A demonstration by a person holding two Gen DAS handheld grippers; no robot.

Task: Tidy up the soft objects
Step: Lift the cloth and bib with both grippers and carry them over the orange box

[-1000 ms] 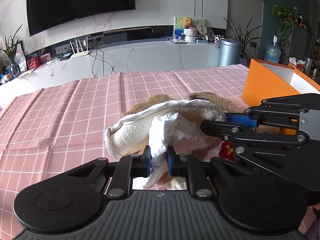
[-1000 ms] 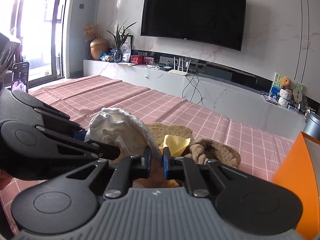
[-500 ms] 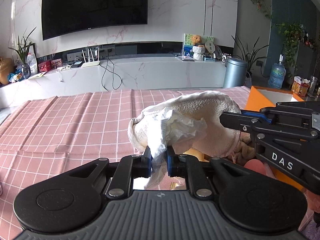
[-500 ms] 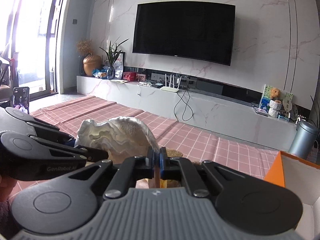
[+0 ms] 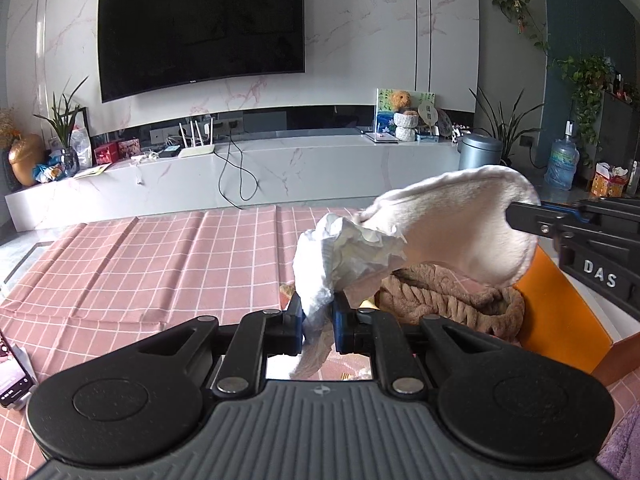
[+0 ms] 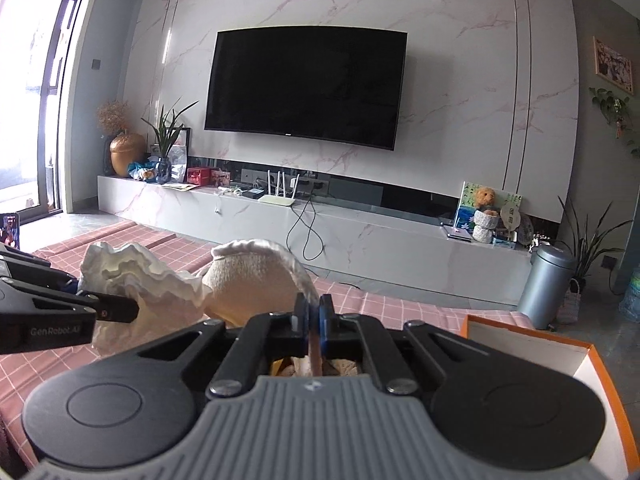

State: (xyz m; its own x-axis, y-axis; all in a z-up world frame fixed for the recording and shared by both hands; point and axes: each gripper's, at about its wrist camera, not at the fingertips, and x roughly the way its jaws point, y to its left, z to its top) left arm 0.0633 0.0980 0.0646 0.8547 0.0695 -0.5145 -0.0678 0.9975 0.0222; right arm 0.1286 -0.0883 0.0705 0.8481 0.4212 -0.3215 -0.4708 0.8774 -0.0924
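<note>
Since the earlier frames, the cream cloth [image 5: 460,224] is hanging clear above the brown knit pile [image 5: 448,296], stretched between both tongs. The left tongs [image 5: 316,320] are pinching its crumpled white end, and the right tongs [image 6: 314,314], having just closed, are pinching its hem. It is looking ready to carry toward the orange box [image 6: 532,344].

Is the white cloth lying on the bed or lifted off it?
Lifted: the white cloth hangs stretched between the left gripper and right gripper, above the brown knit.
</note>
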